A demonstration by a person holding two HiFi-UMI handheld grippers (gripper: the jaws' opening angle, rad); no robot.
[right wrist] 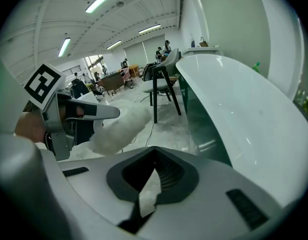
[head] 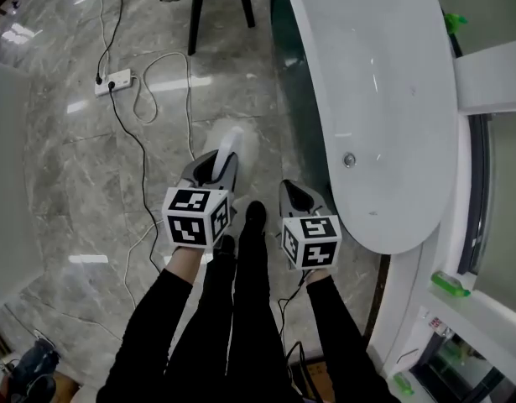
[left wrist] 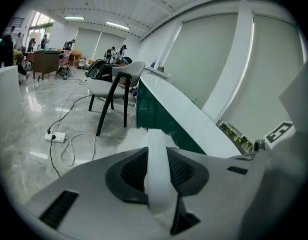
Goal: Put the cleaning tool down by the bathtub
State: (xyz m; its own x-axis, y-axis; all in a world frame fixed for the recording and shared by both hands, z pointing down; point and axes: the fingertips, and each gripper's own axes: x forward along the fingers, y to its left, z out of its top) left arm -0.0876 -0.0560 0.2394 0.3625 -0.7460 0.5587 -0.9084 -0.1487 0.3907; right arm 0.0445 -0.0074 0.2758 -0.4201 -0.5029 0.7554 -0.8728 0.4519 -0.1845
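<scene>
Your left tool [head: 220,164] clamps the duster [head: 232,139]: lower it flat beside the bathtub [head: 383,99], keeping your seemingly closed right tool [head: 293,190] clear.

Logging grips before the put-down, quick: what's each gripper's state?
Left gripper: closed on the white duster's handle.
Right gripper: closed, holding nothing.
</scene>
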